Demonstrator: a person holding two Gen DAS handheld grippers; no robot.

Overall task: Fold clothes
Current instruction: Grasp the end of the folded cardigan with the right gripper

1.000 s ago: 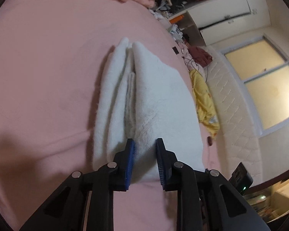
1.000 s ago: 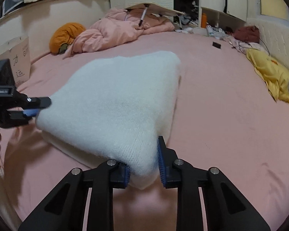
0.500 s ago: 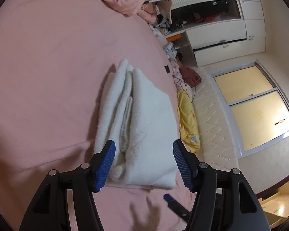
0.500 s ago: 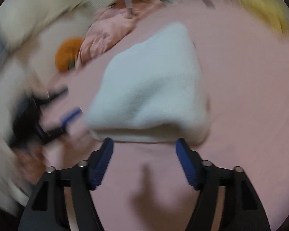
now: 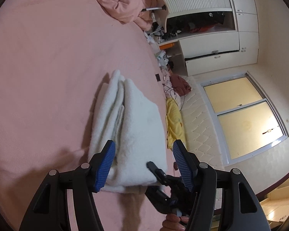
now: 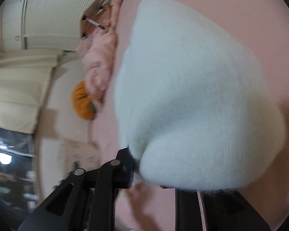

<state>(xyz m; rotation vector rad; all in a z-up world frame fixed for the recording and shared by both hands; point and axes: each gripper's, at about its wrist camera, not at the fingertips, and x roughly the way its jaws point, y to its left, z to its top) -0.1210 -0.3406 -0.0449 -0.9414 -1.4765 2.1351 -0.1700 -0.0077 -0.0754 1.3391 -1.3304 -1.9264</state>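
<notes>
- We see the folded white fluffy knit garment (image 5: 133, 127) lying on the pink bedsheet (image 5: 48, 67).
- Our left gripper (image 5: 143, 163) stands spread, its blue pads clear of the fabric.
- Our right gripper (image 6: 156, 173), jaws just closing, pinches the garment's near corner.

White sweater (image 6: 192, 96) hides the right gripper's (image 6: 154, 173) fingertips.

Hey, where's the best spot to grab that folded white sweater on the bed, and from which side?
Probably take the folded white sweater at its near corner, coming in low from the open bed edge, nearly level with the pink bed sheet. The stacked layers end there in one thick lip, so one pinch catches them all.
</notes>
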